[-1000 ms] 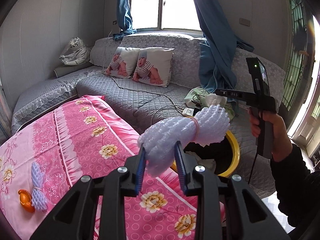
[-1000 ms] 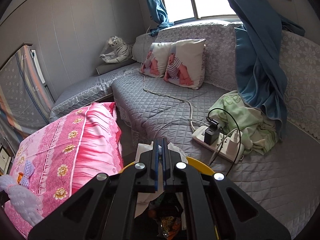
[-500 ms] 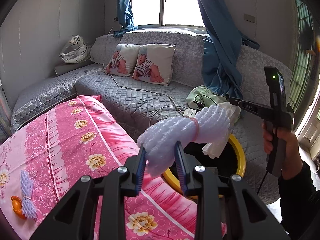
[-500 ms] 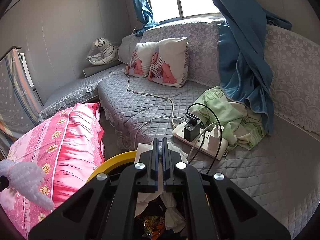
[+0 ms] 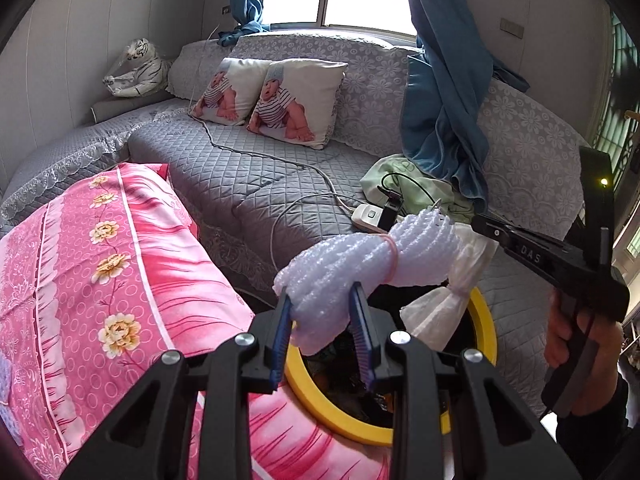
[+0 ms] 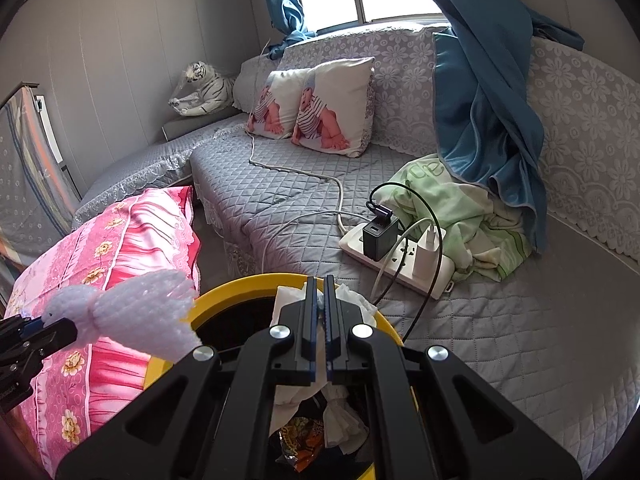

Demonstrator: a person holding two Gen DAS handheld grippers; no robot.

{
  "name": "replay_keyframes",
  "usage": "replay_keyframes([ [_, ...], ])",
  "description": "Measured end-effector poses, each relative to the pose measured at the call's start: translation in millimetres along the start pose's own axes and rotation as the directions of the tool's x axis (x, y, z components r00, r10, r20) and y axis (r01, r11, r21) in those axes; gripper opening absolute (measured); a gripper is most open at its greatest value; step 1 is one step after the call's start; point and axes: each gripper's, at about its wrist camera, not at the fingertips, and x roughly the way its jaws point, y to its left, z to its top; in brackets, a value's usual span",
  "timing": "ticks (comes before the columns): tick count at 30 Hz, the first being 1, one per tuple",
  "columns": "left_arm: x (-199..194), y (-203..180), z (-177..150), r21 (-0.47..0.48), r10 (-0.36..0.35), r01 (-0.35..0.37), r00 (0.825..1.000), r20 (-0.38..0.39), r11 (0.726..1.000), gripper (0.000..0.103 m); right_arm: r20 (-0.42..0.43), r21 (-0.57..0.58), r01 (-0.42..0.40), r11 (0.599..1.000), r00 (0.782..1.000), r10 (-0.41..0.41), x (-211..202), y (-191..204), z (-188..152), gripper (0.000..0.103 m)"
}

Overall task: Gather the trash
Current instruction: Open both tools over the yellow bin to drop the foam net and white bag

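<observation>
My left gripper [image 5: 322, 322] is shut on a white foam net bundle [image 5: 360, 256] tied with a pink band, held over the near rim of the yellow-rimmed trash bin [image 5: 484, 320]. My right gripper [image 6: 319, 300] is shut on a white tissue wad [image 6: 286, 300] and holds it above the bin's opening [image 6: 224, 292]. That tissue shows in the left wrist view [image 5: 460, 280], hanging from the right gripper's tip [image 5: 480, 224]. The foam bundle also shows in the right wrist view [image 6: 132, 308] at the left. The bin holds tissues and a snack wrapper [image 6: 300, 436].
A pink flowered quilt [image 5: 100, 280] lies left of the bin. A grey quilted sofa [image 6: 280, 184] is behind, with a power strip and chargers [image 6: 392, 248], a green cloth [image 6: 460, 208], two baby-print pillows [image 5: 280, 100], a blue curtain [image 5: 440, 100] and a toy tiger [image 5: 132, 68].
Both grippers have moved toward the bin. The foam bundle has come from over the quilt to over the bin's rim. The right gripper with the tissue now hangs over the opening.
</observation>
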Motion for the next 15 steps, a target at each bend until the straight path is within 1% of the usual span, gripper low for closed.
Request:
replay_keyframes([
  [9, 35, -2, 3, -0.081, -0.072, 0.069, 0.997, -0.041, 0.994, 0.027, -0.046, 0.016, 0.006, 1.000, 0.999, -0.005, 9, -5, -16, 0.002],
  [13, 43, -3, 2, -0.083, -0.069, 0.064, 0.996, -0.059, 0.994, 0.027, -0.062, 0.017, 0.014, 1.000, 0.998, -0.013, 12, -7, -20, 0.002],
  [15, 46, -3, 0, -0.097, -0.073, 0.065, 0.995, -0.072, 0.993, 0.031, -0.069, 0.018, 0.012, 1.000, 0.998, -0.011, 14, -7, -21, 0.003],
])
